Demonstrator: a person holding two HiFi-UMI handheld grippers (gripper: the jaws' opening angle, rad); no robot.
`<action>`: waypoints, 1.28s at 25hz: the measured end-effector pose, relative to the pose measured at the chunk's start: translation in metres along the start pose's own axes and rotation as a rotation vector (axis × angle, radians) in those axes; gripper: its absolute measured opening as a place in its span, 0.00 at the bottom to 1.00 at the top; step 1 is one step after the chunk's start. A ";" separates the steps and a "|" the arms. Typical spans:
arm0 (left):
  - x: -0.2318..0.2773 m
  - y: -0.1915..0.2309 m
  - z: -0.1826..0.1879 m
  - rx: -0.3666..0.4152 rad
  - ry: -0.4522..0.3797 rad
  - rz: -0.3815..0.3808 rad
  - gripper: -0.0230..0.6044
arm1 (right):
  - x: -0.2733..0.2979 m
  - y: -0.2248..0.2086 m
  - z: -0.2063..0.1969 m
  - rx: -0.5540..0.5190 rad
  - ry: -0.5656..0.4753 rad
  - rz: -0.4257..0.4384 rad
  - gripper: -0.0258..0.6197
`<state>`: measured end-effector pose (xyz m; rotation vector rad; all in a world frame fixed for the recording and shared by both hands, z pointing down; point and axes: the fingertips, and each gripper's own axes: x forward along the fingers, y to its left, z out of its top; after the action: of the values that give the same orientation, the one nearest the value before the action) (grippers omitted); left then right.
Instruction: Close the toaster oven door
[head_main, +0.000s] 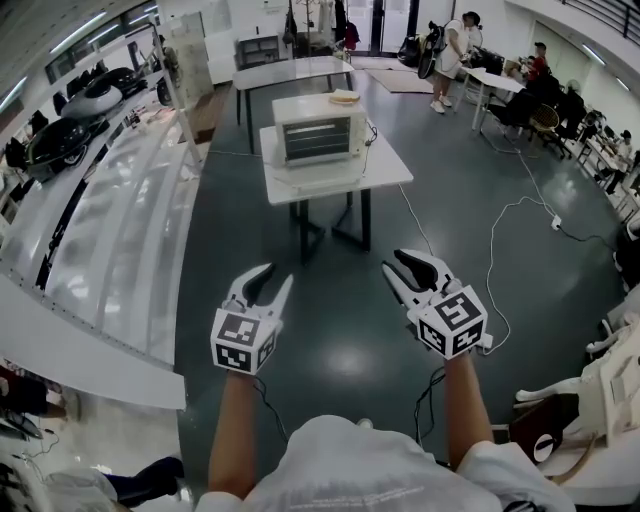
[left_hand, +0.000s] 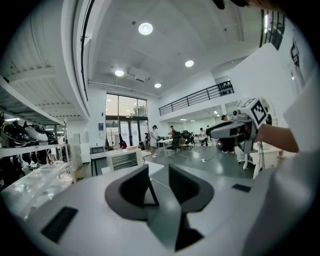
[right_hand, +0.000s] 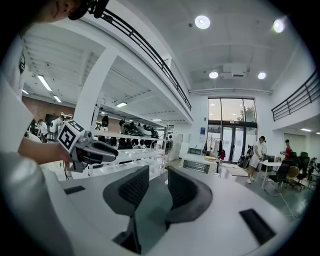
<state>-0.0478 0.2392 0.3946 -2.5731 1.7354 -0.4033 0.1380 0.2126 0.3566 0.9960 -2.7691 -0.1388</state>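
Note:
A white toaster oven (head_main: 318, 128) stands on a small white table (head_main: 335, 175) several steps ahead of me, with something flat and yellowish on its roof. Its front faces me; from here I cannot tell how the door stands. The oven is small in the left gripper view (left_hand: 122, 159) and the right gripper view (right_hand: 200, 164). Both grippers hang in mid-air over the dark floor, far short of the table. My left gripper (head_main: 278, 274) (left_hand: 159, 177) is open and empty. My right gripper (head_main: 392, 262) (right_hand: 157, 185) is open and empty too.
A long glossy white counter (head_main: 110, 250) runs down the left, with shelving behind it. A white cable (head_main: 500, 230) snakes over the floor to the right of the table. A second table (head_main: 290, 72) stands behind the oven. Several people (head_main: 455, 45) sit or stand at desks at the back right.

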 end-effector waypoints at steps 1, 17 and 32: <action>-0.001 0.002 -0.002 -0.002 0.002 -0.001 0.23 | 0.001 0.001 0.000 0.002 0.002 -0.002 0.21; -0.007 0.050 -0.026 -0.023 0.005 -0.029 0.23 | 0.032 0.014 -0.012 0.050 0.052 -0.083 0.21; 0.101 0.108 -0.022 -0.016 0.036 0.022 0.23 | 0.116 -0.090 -0.021 0.066 0.006 -0.081 0.21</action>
<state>-0.1151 0.1081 0.4201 -2.5713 1.7837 -0.4401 0.1105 0.0687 0.3804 1.1229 -2.7452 -0.0565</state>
